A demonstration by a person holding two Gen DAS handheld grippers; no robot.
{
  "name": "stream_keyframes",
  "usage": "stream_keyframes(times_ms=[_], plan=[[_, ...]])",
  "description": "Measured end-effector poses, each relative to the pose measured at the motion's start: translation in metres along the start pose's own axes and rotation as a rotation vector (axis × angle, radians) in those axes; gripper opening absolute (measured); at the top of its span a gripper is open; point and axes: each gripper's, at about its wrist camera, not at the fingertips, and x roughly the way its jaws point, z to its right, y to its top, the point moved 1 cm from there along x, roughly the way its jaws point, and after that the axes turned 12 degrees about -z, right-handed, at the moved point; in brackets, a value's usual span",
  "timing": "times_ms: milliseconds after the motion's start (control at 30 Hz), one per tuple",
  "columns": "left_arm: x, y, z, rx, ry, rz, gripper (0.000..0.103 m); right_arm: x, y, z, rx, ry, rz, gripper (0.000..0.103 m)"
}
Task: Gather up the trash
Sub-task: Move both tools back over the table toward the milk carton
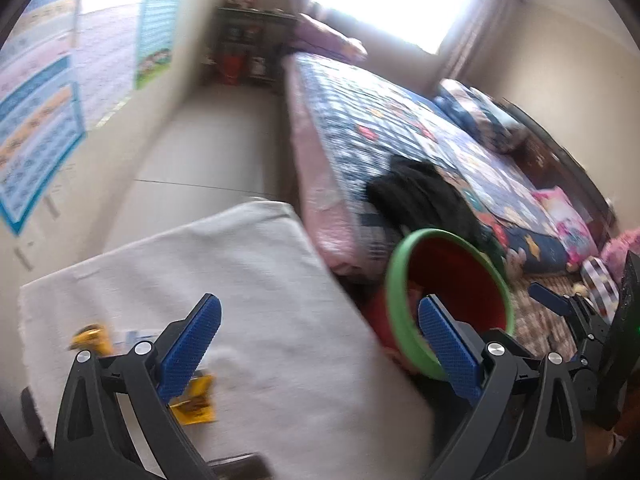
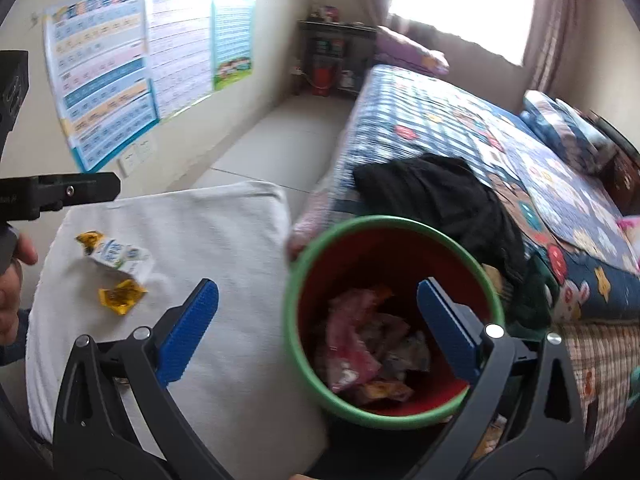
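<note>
A: Where's the trash?

B: Two crumpled yellow wrappers point(image 2: 121, 295) and a small white-and-blue carton point(image 2: 120, 257) lie on the white cloth-covered table point(image 2: 224, 240). More wrappers sit inside the red round bin with the green rim point(image 2: 298, 268), just beside the table.

A: And the grippers?

B: The right gripper point(image 2: 318, 316) is spread wide above the bin, holding nothing. The left gripper point(image 1: 320, 334) is also wide apart and empty.
</note>
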Motion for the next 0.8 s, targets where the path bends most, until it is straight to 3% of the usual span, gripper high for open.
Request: stream_keyframes(times_ms=[300,500,800], plan=[[-0.041,-0.044,-0.113,-0.185,0.116,0.006,0.095,0.012,0.019,-0.083,-0.147,0.085,-0.002,0.098],[-0.042,-0.067,-0.172,-0.272,0.205,-0.022,0.095,0.033,0.026,-0.137,-0.217,0.149,-0.029,0.098],[-0.013,-0.084,-0.226,-0.400,0.183,-0.089,0.095,0.080,0.035,-0.207,-0.354,0.206,-0.112,0.098]])
